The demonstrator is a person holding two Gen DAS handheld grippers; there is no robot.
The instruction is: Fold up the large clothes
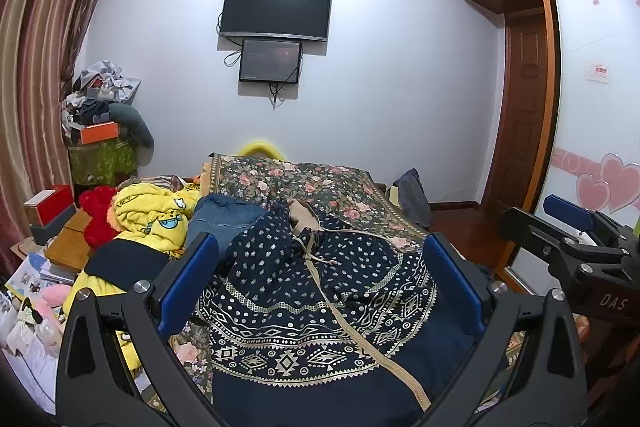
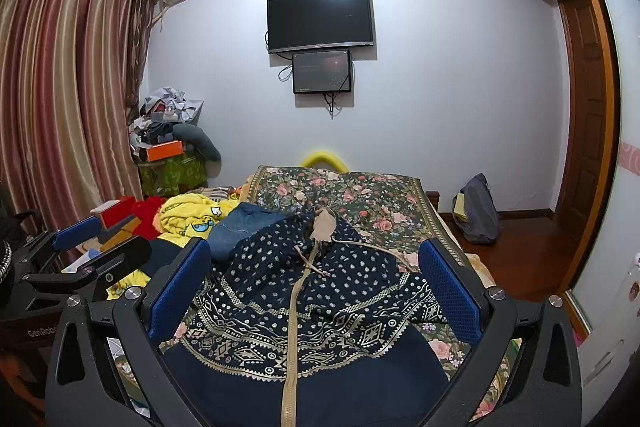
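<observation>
navy jacket waits, both tongs released

nearest the lens, the left gripper (image 1: 316,291) and right gripper (image 2: 316,291) both hang spread wide with nothing between their blue pads, above the near hem of the patterned navy jacket (image 2: 304,291). the jacket lies rumpled on the floral bedspread (image 2: 360,195), beige zipper (image 2: 292,339) running toward its hood end, sleeves bunched and not squared up. by my reading folding has not properly begun; the next move calls for pinching the hem corners or a sleeve and pulling the cloth flat first. beside it lie folded jeans (image 1: 224,223) and a yellow robe (image 1: 156,215). the green bin (image 1: 102,163) in the corner is heaped with mixed clothes and an orange box (image 1: 100,133).
</observation>
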